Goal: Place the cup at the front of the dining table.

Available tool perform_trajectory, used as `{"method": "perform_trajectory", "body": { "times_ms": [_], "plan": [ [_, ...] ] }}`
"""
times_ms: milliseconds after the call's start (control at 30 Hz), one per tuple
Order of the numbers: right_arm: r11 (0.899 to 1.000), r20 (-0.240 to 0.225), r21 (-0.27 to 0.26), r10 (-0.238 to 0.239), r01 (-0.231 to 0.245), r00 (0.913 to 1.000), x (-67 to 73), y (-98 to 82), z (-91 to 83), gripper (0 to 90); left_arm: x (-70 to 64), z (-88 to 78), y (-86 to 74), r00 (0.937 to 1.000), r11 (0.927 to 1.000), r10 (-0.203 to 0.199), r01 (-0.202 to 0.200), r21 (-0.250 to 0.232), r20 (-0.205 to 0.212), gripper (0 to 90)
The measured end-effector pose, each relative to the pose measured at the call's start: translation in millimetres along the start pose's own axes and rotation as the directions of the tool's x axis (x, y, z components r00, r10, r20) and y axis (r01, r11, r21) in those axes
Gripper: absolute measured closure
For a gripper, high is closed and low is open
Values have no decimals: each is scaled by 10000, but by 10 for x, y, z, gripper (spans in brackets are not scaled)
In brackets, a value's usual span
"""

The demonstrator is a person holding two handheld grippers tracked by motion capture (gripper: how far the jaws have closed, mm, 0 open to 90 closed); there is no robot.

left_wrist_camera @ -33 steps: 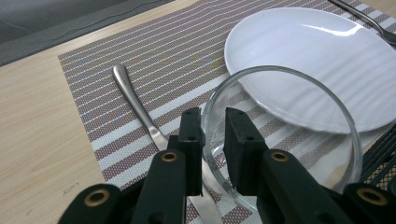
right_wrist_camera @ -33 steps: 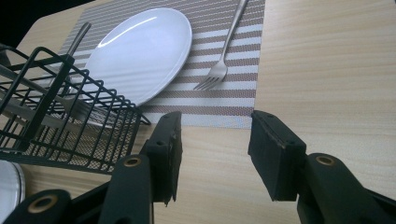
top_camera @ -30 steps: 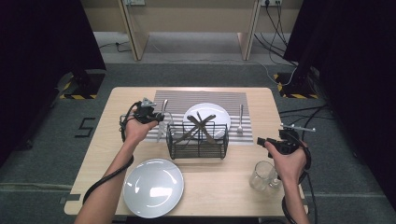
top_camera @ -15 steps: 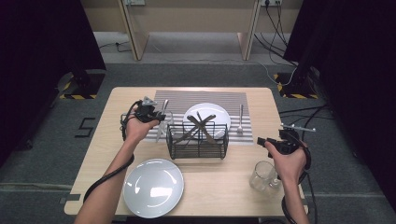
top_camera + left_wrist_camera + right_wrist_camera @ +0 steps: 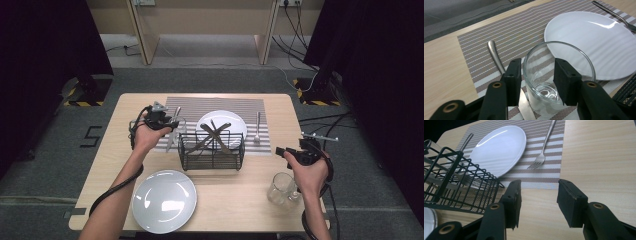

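Observation:
A clear drinking glass (image 5: 559,72) stands upright on the striped placemat (image 5: 519,32), beside the white plate (image 5: 594,40). My left gripper (image 5: 537,80) straddles the glass's near wall, one jaw outside and one over its mouth. The jaws have just been opening, and the pads stand off the wall. From above, the left gripper (image 5: 172,122) sits at the mat's left edge by the glass (image 5: 180,125). A knife (image 5: 496,55) lies on the mat just left of the glass. My right gripper (image 5: 539,200) hangs open over bare wood, nothing between its jaws; from above it (image 5: 282,151) is right of the basket.
A black wire basket (image 5: 212,150) holding crossed utensils stands mid-table in front of the plate (image 5: 221,125). A fork (image 5: 257,127) lies on the mat's right side. A second plate (image 5: 164,201) sits near the front edge, and another glass (image 5: 281,189) stands by my right hand.

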State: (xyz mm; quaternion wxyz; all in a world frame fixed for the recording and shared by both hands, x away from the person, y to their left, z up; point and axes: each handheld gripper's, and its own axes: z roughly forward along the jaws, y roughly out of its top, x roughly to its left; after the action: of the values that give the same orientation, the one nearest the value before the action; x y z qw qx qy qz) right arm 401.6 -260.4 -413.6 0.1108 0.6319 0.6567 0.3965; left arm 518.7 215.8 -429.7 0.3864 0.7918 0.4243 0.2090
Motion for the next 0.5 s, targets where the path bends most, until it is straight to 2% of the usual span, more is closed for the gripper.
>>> {"method": "perform_trajectory", "body": {
  "times_ms": [133, 333, 500],
  "plan": [
    [10000, -14, 14, -13, 13, 10000, 8, 0, 2, 538, 16, -33, -17, 10000, 10000, -64, 63, -60, -76, 553],
    [10000, -6, 50, -31, 31, 10000, 9, -1, 9, 537, -2, -99, -5, 9999, 9999, 41, -42, -127, -110, 492],
    [10000, -14, 36, 10, -10, 10000, 14, -1, 2, 537, -33, -160, -9, 9998, 9998, 150, -152, -162, -117, 475]
  ]
}}
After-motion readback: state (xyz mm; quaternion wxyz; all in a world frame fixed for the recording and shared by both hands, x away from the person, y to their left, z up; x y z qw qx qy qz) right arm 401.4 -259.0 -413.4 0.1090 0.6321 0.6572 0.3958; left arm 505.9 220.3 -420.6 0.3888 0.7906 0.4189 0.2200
